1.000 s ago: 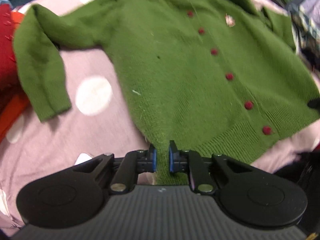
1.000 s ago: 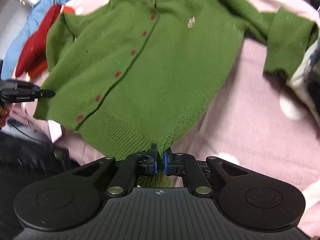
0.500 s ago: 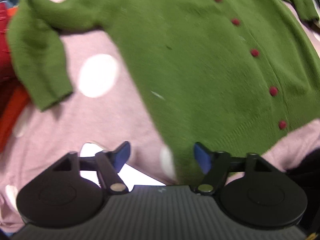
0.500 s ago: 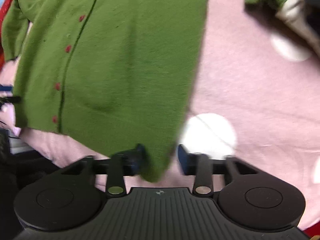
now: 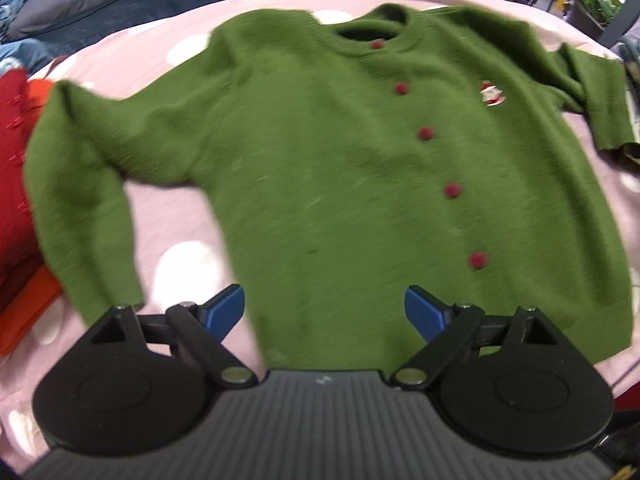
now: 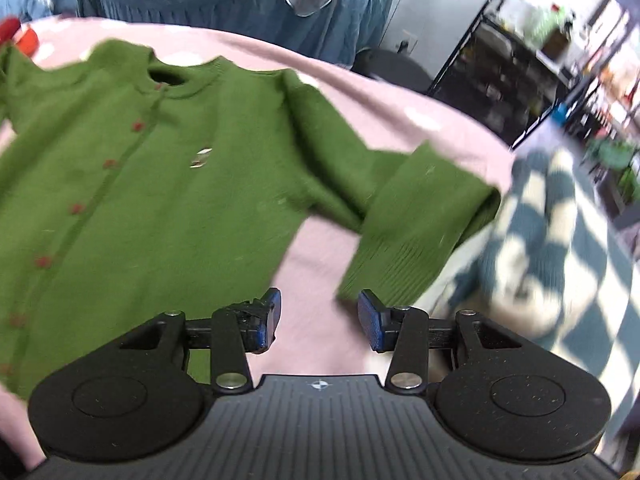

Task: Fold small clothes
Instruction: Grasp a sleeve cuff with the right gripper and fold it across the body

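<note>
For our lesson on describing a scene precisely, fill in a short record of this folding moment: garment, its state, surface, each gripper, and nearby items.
garment: green cardigan with red buttons and a small chest badge
state: lying spread out, front up, buttoned, sleeves out to the sides, not yet folded
surface: pink cloth with white dots
left gripper: jaws opening, above the cardigan's hem, gripping nothing
right gripper: jaws closing, over bare pink cloth beside the sleeve cuff, gripping nothing
nearby: red garment at one side, checked blue-and-white fabric at the other
</note>
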Available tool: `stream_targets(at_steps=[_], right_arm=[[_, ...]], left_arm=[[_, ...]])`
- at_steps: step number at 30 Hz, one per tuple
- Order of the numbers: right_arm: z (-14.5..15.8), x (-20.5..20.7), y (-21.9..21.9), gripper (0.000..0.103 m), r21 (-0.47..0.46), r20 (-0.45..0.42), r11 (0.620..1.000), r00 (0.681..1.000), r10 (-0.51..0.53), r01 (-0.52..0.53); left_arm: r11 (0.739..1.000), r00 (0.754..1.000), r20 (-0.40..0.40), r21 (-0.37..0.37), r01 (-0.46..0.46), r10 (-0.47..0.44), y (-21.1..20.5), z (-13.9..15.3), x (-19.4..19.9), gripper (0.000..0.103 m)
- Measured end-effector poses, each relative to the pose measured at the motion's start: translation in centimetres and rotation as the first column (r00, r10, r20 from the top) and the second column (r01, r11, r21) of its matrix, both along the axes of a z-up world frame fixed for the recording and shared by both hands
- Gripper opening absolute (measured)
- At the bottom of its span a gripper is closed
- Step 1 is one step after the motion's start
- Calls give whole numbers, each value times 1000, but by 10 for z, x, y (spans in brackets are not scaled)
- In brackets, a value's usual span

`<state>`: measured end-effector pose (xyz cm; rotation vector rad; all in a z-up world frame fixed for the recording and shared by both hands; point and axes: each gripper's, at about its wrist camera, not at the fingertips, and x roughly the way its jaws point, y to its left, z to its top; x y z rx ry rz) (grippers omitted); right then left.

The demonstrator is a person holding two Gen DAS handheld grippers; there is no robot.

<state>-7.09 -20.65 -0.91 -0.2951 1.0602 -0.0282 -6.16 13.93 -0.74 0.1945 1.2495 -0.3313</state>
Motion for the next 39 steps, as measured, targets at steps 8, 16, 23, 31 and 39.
stream_targets(at_steps=[8, 16, 23, 31, 39], right_arm=[[-39, 29, 2, 77, -183, -108, 973, 987, 119, -138], [-77, 19, 14, 92, -415, -286, 805, 901, 327, -424], [-82, 35, 3, 33, -379, -288, 846, 917, 278, -376], [-19, 54, -7, 1, -117, -90, 979, 983, 157, -167], [69, 68, -40, 1, 392, 84, 919, 992, -90, 50]], left_arm=[[992, 993, -69, -80, -102, 97, -25, -14, -4, 92], [996, 997, -52, -69, -63, 59, -54, -18, -3, 93], [996, 996, -49, -45, -73, 70, -55, -18, -4, 95], [996, 995, -55, -35, -87, 85, -48, -22, -3, 95], [998, 998, -35, -22, -60, 59, -54, -20, -5, 96]])
